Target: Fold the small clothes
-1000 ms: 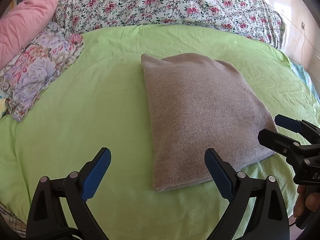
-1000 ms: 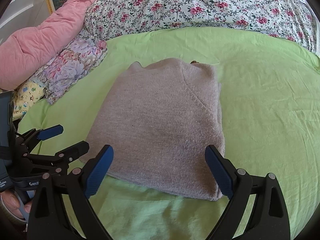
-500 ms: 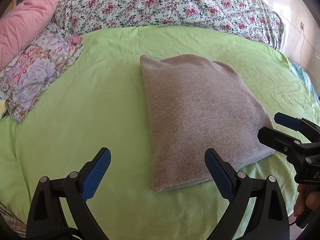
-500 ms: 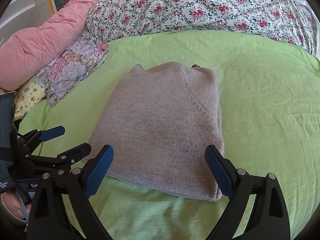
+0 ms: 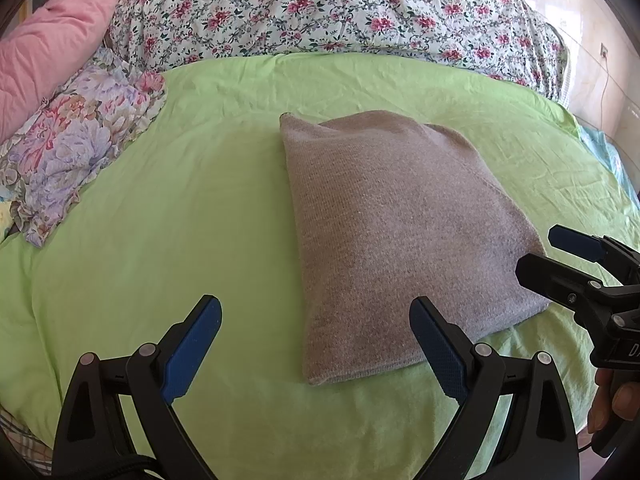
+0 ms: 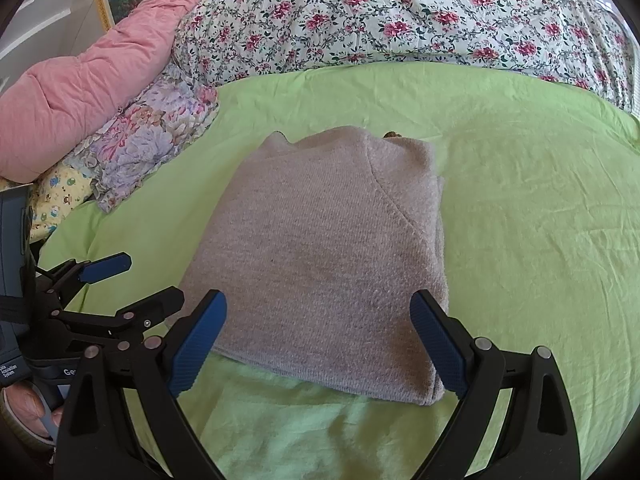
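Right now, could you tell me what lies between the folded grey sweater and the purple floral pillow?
Only bare green sheet separates the grey sweater from the purple floral pillow; the left wrist view shows it best.

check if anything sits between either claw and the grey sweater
Nothing visible does. The folded grey sweater lies alone on the green sheet, and both the left claw and right claw are open right at its near edge.

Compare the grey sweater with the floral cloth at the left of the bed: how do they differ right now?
The grey sweater is plain knit; the floral cloth is printed with pale flowers. The grey sweater is folded into a flat rectangle, while the floral cloth lies rumpled with wavy edges. The sweater sits mid-bed near both open grippers; the cloth lies off to the left against the pink quilt. Both rest on the green sheet.
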A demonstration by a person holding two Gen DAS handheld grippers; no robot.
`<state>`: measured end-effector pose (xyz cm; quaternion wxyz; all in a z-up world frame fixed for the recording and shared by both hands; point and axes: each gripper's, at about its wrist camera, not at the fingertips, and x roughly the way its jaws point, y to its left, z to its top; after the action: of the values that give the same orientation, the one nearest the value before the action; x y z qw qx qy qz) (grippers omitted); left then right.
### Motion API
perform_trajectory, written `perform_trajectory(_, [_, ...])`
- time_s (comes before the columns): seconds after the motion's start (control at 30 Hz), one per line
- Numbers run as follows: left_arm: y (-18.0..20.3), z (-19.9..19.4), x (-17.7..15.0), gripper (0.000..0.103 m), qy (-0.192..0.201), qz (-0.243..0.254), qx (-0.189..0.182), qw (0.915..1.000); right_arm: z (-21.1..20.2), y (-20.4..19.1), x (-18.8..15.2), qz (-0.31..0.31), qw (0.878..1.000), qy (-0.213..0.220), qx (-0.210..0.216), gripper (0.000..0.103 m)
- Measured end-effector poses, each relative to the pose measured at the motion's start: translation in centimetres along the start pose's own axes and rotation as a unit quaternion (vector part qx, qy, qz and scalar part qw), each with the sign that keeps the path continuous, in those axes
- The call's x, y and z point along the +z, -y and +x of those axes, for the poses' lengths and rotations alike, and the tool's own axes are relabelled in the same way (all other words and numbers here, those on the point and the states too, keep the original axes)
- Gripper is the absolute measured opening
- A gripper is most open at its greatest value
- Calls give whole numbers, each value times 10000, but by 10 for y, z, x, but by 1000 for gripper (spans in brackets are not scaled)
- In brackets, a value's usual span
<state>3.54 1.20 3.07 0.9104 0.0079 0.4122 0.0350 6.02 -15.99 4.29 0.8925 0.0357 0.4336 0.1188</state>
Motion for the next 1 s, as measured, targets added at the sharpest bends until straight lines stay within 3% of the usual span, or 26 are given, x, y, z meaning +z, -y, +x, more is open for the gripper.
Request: perform_trajectory(1.0, [-9,1,5,95,73,-74,51,9999,7,9,2,109,9999,-15,-96,93])
